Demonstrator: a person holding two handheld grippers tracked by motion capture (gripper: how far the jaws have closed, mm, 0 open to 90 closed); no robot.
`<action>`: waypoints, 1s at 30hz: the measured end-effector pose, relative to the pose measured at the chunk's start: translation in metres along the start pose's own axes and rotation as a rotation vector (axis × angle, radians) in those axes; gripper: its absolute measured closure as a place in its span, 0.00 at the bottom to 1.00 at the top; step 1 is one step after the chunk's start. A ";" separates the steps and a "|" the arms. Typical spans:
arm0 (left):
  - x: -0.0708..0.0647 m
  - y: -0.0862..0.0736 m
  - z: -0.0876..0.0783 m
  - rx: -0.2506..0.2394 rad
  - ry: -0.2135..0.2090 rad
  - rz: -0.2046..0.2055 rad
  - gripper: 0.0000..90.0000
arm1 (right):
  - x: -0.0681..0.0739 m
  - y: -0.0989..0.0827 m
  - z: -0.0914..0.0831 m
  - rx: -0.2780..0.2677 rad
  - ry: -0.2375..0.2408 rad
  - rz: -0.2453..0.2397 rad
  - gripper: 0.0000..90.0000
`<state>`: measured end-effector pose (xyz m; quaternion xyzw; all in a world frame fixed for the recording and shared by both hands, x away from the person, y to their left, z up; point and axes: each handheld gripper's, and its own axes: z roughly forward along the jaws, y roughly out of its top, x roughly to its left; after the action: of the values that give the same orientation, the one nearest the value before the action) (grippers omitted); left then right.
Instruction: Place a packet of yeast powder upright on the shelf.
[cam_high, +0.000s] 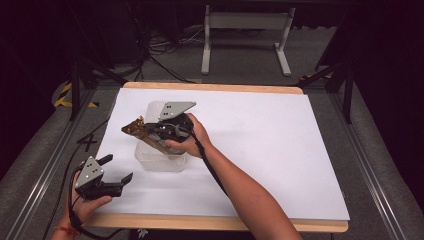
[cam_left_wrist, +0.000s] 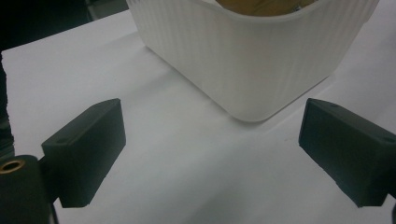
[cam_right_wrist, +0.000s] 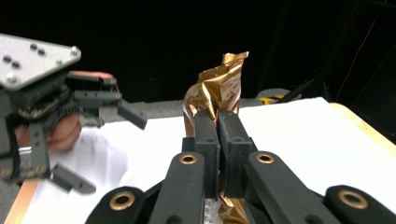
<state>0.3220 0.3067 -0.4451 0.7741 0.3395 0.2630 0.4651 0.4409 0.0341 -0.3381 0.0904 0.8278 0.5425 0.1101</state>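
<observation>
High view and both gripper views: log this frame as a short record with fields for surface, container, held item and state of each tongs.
surface: white sheet covering a wooden table
container: translucent white ribbed plastic bin, standing on the sheet left of centre
held item: crinkled gold foil wrapper, lifted above the bin
right tongs: shut on the gold foil wrapper, over the bin
left tongs: open, holding nothing, near the table's front left corner, pointing toward the bin
bin contents: something brownish at the rim in the left gripper view; cannot tell what
</observation>
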 end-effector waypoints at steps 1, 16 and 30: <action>0.000 0.000 0.000 0.000 0.002 -0.001 0.09 | 0.000 -0.003 -0.006 0.014 -0.003 -0.003 0.97; 0.002 -0.001 -0.001 0.013 0.009 0.006 0.09 | -0.009 -0.014 -0.044 0.045 -0.013 -0.014 0.97; 0.002 -0.001 -0.001 0.010 0.012 0.008 0.09 | -0.010 -0.013 -0.025 0.215 0.023 -0.065 0.93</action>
<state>0.3224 0.3089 -0.4454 0.7762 0.3403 0.2678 0.4581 0.4432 0.0045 -0.3400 0.0686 0.8849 0.4480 0.1075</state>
